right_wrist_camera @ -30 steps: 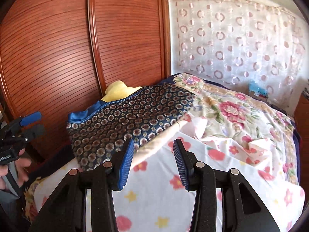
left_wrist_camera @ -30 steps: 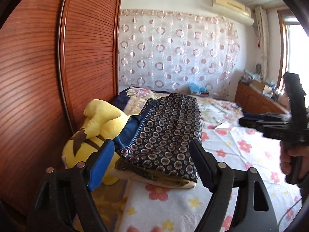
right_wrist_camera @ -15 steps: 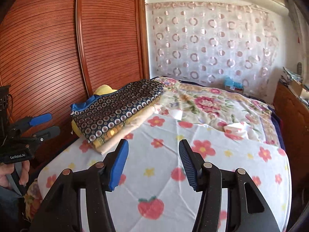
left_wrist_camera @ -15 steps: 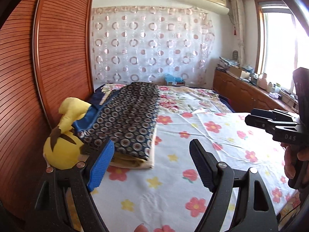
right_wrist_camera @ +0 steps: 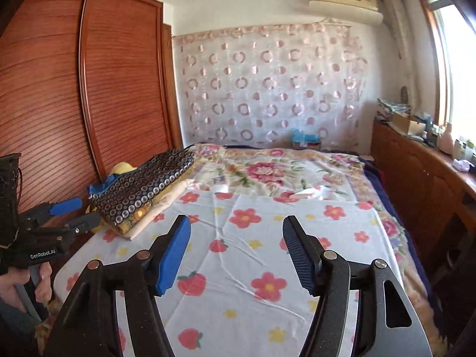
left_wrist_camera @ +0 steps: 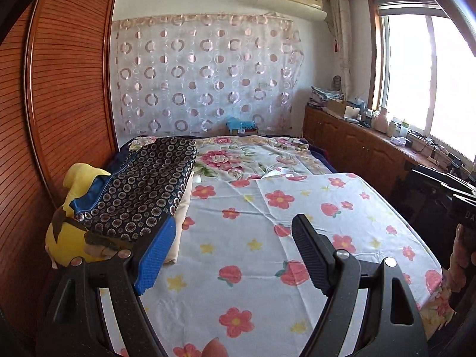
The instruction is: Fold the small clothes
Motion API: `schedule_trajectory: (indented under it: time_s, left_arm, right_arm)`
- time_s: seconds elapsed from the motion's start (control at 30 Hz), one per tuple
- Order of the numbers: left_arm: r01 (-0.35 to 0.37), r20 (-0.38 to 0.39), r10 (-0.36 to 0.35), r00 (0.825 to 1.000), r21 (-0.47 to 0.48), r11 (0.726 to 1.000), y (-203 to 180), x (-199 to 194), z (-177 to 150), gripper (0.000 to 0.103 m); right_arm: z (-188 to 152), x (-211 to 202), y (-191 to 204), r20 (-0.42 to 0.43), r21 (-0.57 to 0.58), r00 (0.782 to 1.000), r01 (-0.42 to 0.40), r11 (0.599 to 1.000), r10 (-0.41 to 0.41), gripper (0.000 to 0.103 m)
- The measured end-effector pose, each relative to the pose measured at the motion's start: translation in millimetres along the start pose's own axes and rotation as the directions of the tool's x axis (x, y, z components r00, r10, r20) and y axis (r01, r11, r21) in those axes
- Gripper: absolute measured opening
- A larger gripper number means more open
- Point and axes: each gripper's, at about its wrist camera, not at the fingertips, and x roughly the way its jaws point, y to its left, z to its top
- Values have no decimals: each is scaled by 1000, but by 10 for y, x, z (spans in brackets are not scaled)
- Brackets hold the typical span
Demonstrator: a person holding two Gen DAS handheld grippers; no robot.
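Observation:
A folded dark garment with a ring pattern (left_wrist_camera: 145, 187) lies on top of a stack of folded cloth at the left side of the bed; it also shows in the right wrist view (right_wrist_camera: 142, 190). Cream and yellow folded pieces (right_wrist_camera: 154, 211) lie under it. My left gripper (left_wrist_camera: 232, 255) is open and empty, held back above the flowered sheet (left_wrist_camera: 267, 238), to the right of the stack. My right gripper (right_wrist_camera: 236, 253) is open and empty above the sheet (right_wrist_camera: 267, 253). The left gripper also shows at the left edge of the right wrist view (right_wrist_camera: 74, 214).
A yellow plush toy (left_wrist_camera: 68, 232) sits against the stack's left side, beside the wooden wardrobe (left_wrist_camera: 59, 104). A floral blanket (left_wrist_camera: 238, 154) covers the bed's far part. A wooden cabinet (left_wrist_camera: 357, 145) with clutter runs under the window on the right.
Both grippers have pulled back and away from the folded stack, open and empty. The stack now lies farther off at the left, and more of the sheet shows.

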Motion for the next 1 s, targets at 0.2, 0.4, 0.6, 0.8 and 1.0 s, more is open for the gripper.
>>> schedule_trajectory:
  time_s: [0.2,0.4,0.6,0.8,1.0]
  left_arm:
    - [5,34,-5,999,6,1000,-137,-134,185,81]
    - [8,54,-8,999,5,1000,-176,-174,219,81]
    - [-6,56,5,998,9,1000,-179,-168,206,81]
    - [-9,56,8,998,11,1000,-175,-168,204,81]
    - [-11,60,10,998,15,1000,-180,-169,196,81]
  right_arm:
    - [-78,-345,91,60,21,996,59,998,-60,66]
    - [-175,-359,197,74,32,994,83,996,-86,66]
    - [-270,-397,278,67,33,994,81,996,-84,66]
    - [-245,-405,262,67,40,994,81,996,-83,66]
    - [-227,-374,227,64,40,994,81,996,-83,66]
